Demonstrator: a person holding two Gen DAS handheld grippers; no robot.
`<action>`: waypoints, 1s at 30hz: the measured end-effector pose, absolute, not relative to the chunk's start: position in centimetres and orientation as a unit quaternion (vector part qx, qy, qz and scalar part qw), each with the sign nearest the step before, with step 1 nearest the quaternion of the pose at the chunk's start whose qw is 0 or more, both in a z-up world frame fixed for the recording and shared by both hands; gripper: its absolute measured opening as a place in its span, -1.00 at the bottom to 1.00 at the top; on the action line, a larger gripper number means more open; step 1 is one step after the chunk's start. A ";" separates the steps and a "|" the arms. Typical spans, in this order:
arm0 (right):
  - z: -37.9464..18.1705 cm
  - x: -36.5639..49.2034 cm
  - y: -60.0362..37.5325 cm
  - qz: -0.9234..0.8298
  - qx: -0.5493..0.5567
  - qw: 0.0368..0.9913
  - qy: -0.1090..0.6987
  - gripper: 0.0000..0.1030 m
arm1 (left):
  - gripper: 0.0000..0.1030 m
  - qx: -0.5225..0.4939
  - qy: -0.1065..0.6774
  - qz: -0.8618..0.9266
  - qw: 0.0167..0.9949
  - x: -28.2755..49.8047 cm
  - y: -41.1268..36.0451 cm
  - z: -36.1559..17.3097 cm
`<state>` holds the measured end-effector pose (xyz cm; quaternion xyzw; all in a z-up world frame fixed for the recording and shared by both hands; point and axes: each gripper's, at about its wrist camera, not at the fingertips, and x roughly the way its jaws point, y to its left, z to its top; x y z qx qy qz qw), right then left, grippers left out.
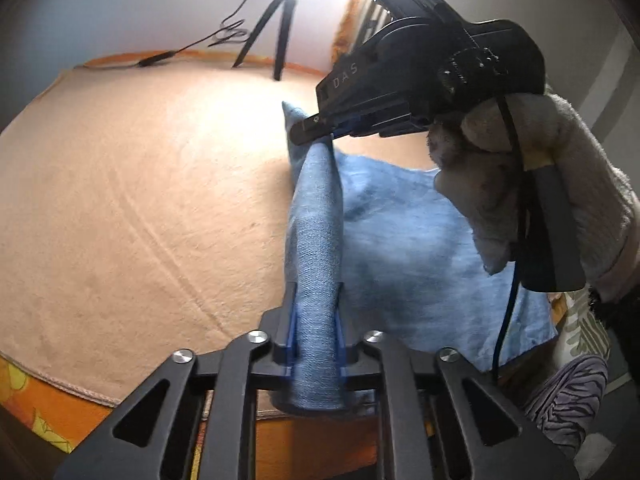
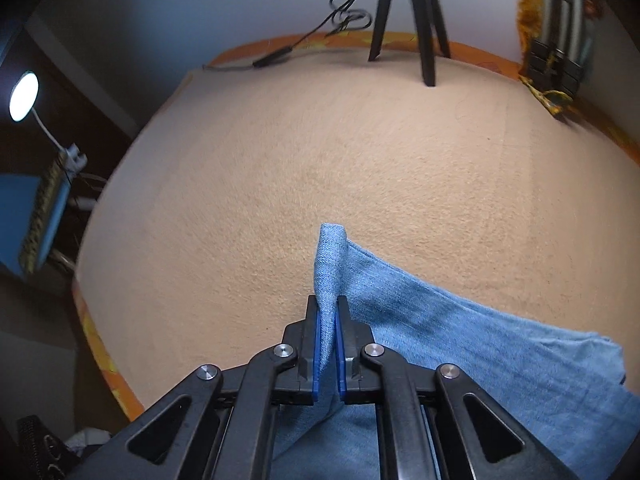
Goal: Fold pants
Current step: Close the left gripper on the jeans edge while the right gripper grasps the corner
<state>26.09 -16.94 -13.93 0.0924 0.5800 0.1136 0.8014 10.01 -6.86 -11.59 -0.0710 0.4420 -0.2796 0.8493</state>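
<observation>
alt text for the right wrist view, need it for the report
The right gripper is shut on a raised fold of the blue pants, which trail off to the right across a peach blanket. At the far edge stand a black tripod and a coiled cable; a lit lamp glows at left.

The letters "DAS" stand in pale print on the black body of the right gripper [image 1: 316,130], at about one o'clock in the left wrist view.
</observation>
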 end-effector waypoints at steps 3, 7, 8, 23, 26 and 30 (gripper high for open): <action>-12.8 24.8 -18.2 0.118 0.121 0.809 0.563 -0.94 | -0.82 -0.064 0.426 -0.302 0.850 9.0 -8.1 -10.5; -11.1 23.0 -20.9 0.121 0.149 0.818 0.542 -0.94 | -0.85 -0.058 0.411 -0.330 0.848 7.6 -9.8 -9.1; -10.5 22.2 -21.9 0.121 0.159 0.821 0.534 -0.94 | -0.85 -0.056 0.408 -0.338 0.847 7.4 -10.3 -8.9; -7.5 14.8 -34.4 0.077 0.248 0.848 0.461 -0.95 | -0.85 -0.033 0.384 -0.445 0.808 3.2 -20.5 -6.3; -7.6 13.1 -37.0 0.062 0.259 0.849 0.456 -0.95 | -0.85 -0.025 0.385 -0.462 0.798 2.5 -22.6 -6.1; -7.7 11.2 -40.0 0.043 0.265 0.851 0.451 -0.95 | -0.85 -0.013 0.390 -0.484 0.783 1.2 -25.8 -6.0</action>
